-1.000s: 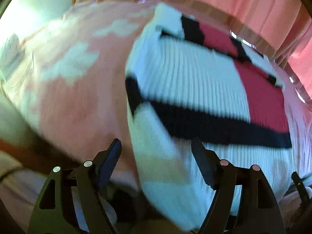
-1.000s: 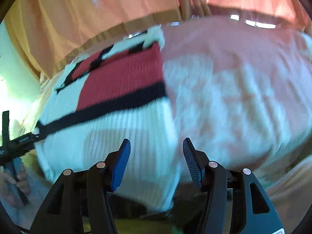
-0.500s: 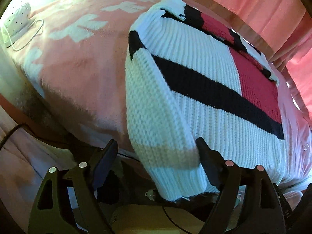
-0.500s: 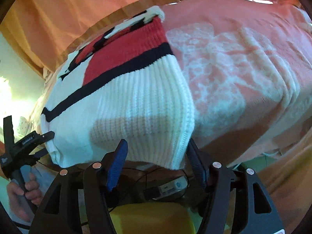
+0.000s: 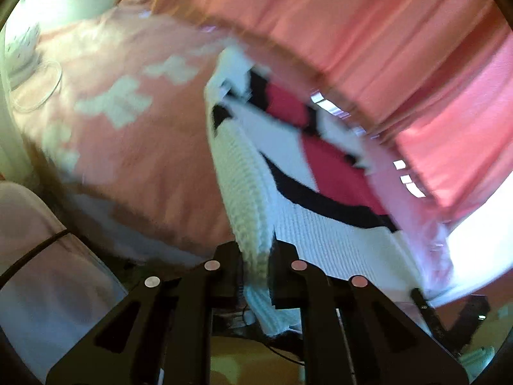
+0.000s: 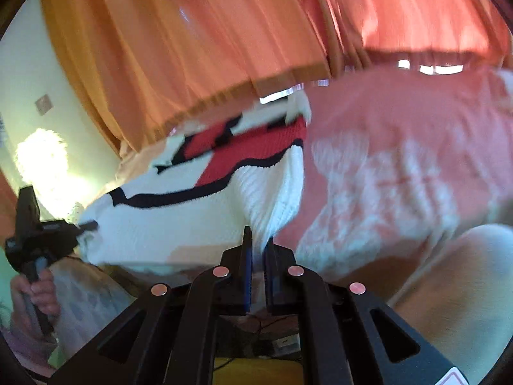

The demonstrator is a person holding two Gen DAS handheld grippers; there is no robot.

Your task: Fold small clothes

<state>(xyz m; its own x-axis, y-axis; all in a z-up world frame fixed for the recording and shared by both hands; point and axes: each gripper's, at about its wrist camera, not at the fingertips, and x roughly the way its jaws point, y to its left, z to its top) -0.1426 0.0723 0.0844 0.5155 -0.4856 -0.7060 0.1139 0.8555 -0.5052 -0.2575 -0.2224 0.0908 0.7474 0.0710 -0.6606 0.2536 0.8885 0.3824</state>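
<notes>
Nearest in the left wrist view, the left gripper (image 5: 256,266) has just closed and now pinches the near white hem of the one knit sweater (image 5: 323,240), the fabric squeezed between its two black fingers (image 5: 229,269) at 6 o'clock. In the right wrist view the right gripper (image 6: 258,256) has likewise just closed, its two blue-faced pads pressed on the sweater's (image 6: 192,218) other near corner. At 9 o'clock in that view the left gripper (image 6: 41,234) shows from the side, with one hand (image 6: 33,298) wrapped around its handle.

Farther out, the sweater runs from both grips up toward 12 o'clock over one pink bedspread (image 5: 128,160) with pale blotched patterns: white ribbing nearest, then one black band, then a red block, then black-and-white trim at the far end. Its near edge is lifted off the bed.

One white object with a thin cord (image 5: 22,51) lies at 10 o'clock on the bed, blurred. Farthest, orange-pink curtains (image 6: 224,32) hang behind the bed.
</notes>
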